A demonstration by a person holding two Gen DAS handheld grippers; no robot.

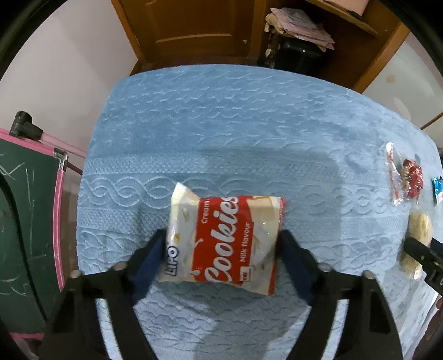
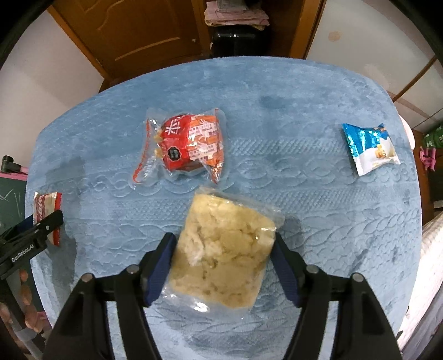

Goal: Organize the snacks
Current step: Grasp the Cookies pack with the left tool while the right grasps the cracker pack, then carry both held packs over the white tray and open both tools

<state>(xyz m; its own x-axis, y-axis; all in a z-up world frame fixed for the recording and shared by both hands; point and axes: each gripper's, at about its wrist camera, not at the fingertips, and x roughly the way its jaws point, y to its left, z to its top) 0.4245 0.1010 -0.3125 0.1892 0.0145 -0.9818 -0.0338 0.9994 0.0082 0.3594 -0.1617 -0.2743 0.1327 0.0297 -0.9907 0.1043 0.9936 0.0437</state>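
My left gripper (image 1: 223,243) is shut on a red and white Cookies packet (image 1: 224,241), its blue pads pressed on both sides, over the blue towel (image 1: 221,124). My right gripper (image 2: 223,246) is shut on a clear bag of pale yellow snack (image 2: 224,252). The Cookies packet (image 2: 45,210) and the left gripper show at the left edge of the right wrist view. A red snack in clear wrap (image 2: 188,145) lies just beyond the yellow bag. A blue and white packet (image 2: 369,148) lies at the far right.
A green chalkboard with a pink frame (image 1: 25,235) stands left of the table. A wooden door (image 2: 144,36) and a shelf with folded cloths (image 1: 299,25) stand behind. The red snack (image 1: 409,177) and the yellow bag (image 1: 419,229) show at the right edge of the left wrist view.
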